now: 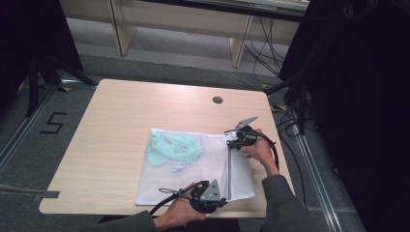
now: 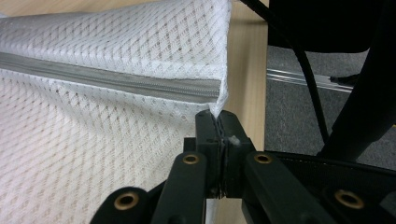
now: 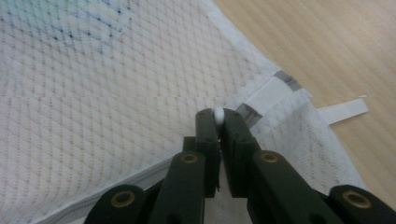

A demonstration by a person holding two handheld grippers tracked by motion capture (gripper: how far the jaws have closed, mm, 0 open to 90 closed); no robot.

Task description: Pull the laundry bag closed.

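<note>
White mesh laundry bag [image 1: 193, 166] with a pale green garment [image 1: 174, 149] inside lies flat on my light wooden surface [image 1: 116, 125], toward its near right part. My left claw [image 2: 218, 122] is pinched tight on the bag's near edge, right at the end of the grey zipper [image 2: 107, 81]. My right claw [image 3: 217, 119] is clamped on a small white zipper pull [image 3: 218, 112] at the bag's far end, beside a white tab [image 3: 348, 111].
</note>
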